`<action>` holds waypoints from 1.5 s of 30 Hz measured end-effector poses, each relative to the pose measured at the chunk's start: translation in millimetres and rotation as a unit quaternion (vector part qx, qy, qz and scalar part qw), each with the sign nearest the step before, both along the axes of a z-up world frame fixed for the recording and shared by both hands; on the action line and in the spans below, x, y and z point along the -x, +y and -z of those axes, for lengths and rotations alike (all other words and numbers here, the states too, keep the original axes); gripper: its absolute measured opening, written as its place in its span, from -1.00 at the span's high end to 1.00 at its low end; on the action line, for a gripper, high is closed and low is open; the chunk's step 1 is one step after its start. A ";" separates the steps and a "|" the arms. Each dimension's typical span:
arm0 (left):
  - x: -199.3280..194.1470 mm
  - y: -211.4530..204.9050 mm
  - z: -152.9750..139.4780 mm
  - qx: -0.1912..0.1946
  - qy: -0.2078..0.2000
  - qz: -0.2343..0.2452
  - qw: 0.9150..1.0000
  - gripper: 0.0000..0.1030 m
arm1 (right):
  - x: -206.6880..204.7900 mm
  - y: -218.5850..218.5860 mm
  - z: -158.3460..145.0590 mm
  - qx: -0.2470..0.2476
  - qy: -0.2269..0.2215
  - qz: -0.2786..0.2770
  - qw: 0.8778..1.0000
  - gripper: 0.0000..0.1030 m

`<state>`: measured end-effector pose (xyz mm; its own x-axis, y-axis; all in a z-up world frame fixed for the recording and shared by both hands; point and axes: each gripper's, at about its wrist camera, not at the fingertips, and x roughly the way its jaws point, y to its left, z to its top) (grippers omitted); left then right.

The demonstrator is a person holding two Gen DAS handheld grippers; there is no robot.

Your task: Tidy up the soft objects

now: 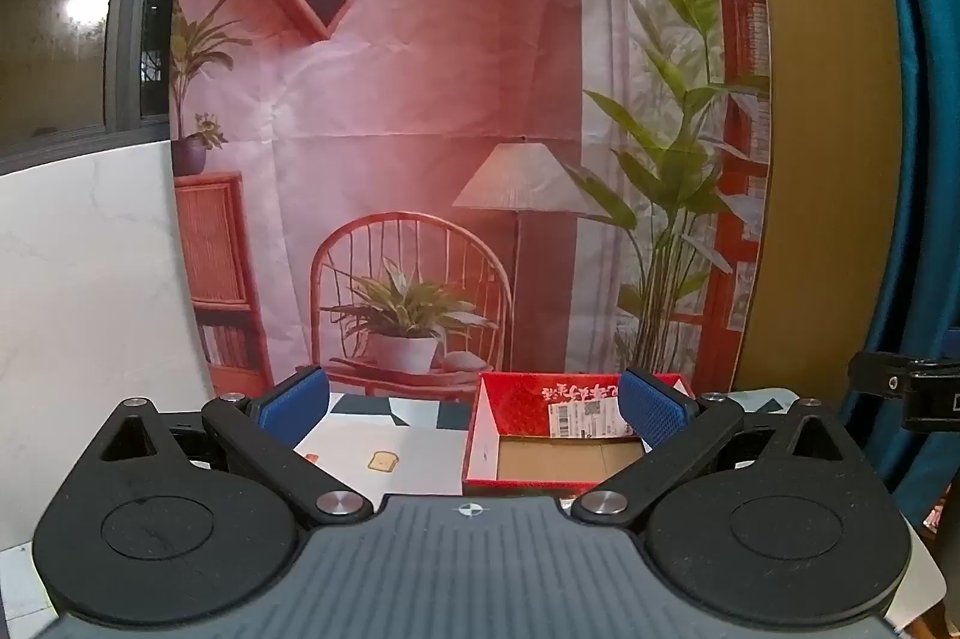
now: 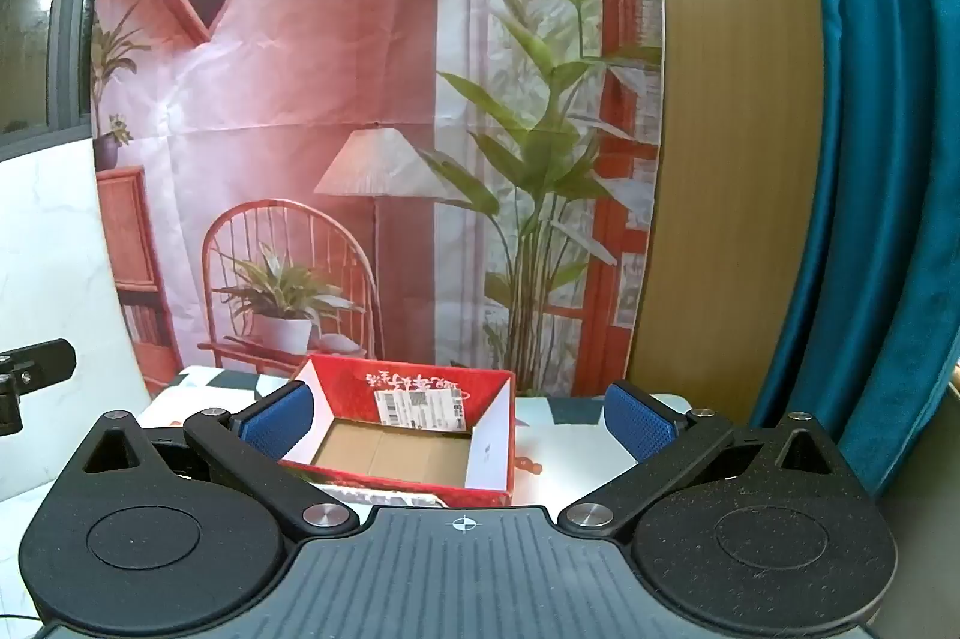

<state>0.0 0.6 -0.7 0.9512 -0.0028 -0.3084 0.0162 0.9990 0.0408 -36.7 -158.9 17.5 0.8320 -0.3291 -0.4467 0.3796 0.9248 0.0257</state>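
Note:
An open red cardboard box (image 1: 516,399) with a bare brown floor and a white shipping label stands on the patterned tablecloth (image 1: 372,441). It also shows in the right wrist view (image 2: 414,387). My left gripper (image 1: 474,402) is open and empty, held above the table in front of the box. My right gripper (image 2: 459,417) is open and empty, with the box between and beyond its blue pads (image 2: 279,423). No soft object is in view.
A printed backdrop (image 1: 420,99) of a room hangs behind the table. A white marble wall (image 1: 90,279) is at the left, a teal curtain (image 2: 870,159) at the right. Part of the other gripper (image 1: 912,390) shows at the right edge.

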 end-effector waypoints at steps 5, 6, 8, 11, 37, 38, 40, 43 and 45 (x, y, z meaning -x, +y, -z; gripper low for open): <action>-2.8 5.4 2.9 0.004 0.010 -0.001 1.000 -1.00 | 0.1 0.6 0.0 0.003 -0.003 0.000 1.000 -0.99; -3.2 6.4 3.4 0.005 0.011 -0.003 1.000 -1.00 | -0.2 0.8 0.0 0.003 -0.002 0.000 1.000 -0.99; -2.5 4.7 3.5 0.004 0.014 -0.006 1.000 -1.00 | -0.4 0.9 -0.1 0.004 -0.002 0.000 1.000 -0.99; -3.1 1.7 0.1 0.002 0.020 -0.005 1.000 -1.00 | -0.3 0.6 0.0 0.005 -0.002 0.000 1.000 -0.99; -3.3 -0.1 0.2 0.002 0.017 0.000 1.000 -1.00 | 0.2 0.2 0.5 0.005 -0.001 0.000 1.000 -0.99; -3.3 -0.1 0.4 0.002 0.017 -0.001 1.000 -1.00 | 0.2 0.3 0.4 0.005 -0.001 0.000 1.000 -0.99; -3.2 -0.1 0.3 0.002 0.017 -0.001 1.000 -1.00 | 0.2 0.3 0.5 0.005 -0.001 0.000 1.000 -0.99; -2.4 -0.8 0.7 0.003 0.015 -0.001 1.000 -1.00 | 0.2 0.4 0.8 0.005 -0.001 -0.001 1.000 -0.99; -2.1 -1.0 0.9 0.003 0.015 0.000 1.000 -1.00 | 0.3 0.4 1.1 0.005 -0.001 0.000 1.000 -0.99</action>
